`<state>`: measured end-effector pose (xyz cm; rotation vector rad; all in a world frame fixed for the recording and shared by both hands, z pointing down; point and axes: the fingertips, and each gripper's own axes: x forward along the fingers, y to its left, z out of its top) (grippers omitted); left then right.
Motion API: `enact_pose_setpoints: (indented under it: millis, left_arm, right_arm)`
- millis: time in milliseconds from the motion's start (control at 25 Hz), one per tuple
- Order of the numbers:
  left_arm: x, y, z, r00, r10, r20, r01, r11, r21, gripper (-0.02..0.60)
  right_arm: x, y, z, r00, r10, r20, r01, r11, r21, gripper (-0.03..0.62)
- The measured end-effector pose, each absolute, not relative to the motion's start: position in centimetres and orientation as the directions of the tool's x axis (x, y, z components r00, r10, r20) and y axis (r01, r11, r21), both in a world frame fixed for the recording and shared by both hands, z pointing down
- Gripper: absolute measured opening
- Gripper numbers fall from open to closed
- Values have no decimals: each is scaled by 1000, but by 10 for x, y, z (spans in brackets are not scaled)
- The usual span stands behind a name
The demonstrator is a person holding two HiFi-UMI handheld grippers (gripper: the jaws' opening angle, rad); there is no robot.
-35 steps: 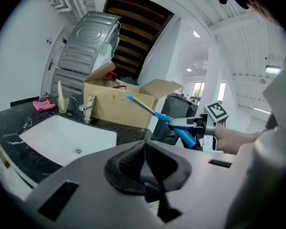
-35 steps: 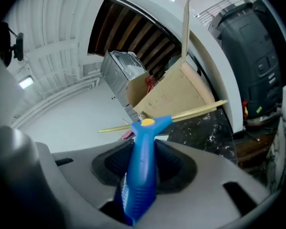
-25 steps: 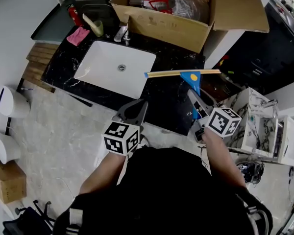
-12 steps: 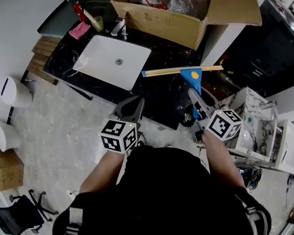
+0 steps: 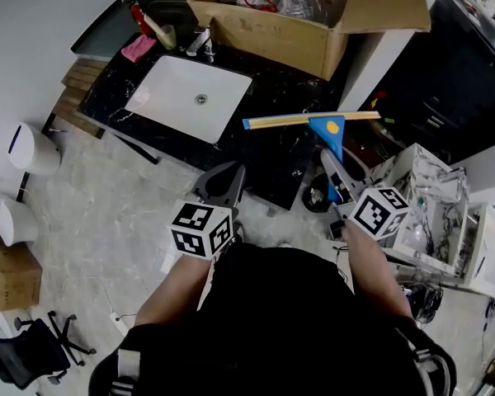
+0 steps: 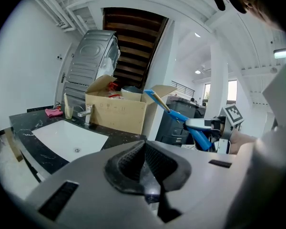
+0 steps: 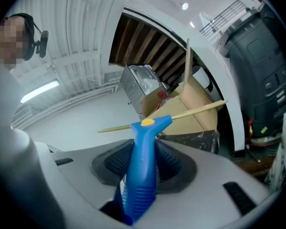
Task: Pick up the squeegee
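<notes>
The squeegee (image 5: 328, 130) has a blue handle and a long yellow blade held crosswise in the air, over the black counter's (image 5: 268, 151) near right corner. My right gripper (image 5: 336, 176) is shut on the handle. In the right gripper view the ribbed handle (image 7: 142, 166) stands up between both dark pads, blade on top. My left gripper (image 5: 226, 185) hangs near the counter's front edge, shut and empty; its pads (image 6: 133, 160) meet. From the left gripper view the squeegee (image 6: 177, 117) and right gripper (image 6: 210, 124) show to the right.
A white sink (image 5: 190, 97) is set in the counter, with a faucet (image 5: 205, 44), a pink cloth (image 5: 138, 48) and a large open cardboard box (image 5: 289, 27) behind it. White marble-patterned pieces (image 5: 433, 200) stand at right. White bins (image 5: 33, 148) and a small box (image 5: 12, 272) sit on the floor at left.
Both grippers have drawn back a little from the counter, the right one carrying the squeegee with it. Neither grip has changed.
</notes>
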<state>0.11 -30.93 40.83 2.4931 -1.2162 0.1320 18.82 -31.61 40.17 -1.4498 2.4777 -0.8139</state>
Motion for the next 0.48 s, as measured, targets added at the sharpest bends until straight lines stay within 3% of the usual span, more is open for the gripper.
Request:
enact_pose_setpoints:
  millis: [480]
  left_arm:
    - [10, -292, 406, 608, -756, 243, -792, -551, 264, 17]
  right_arm:
    - [197, -304, 402, -532, -839, 117, -751, 403, -523, 146]
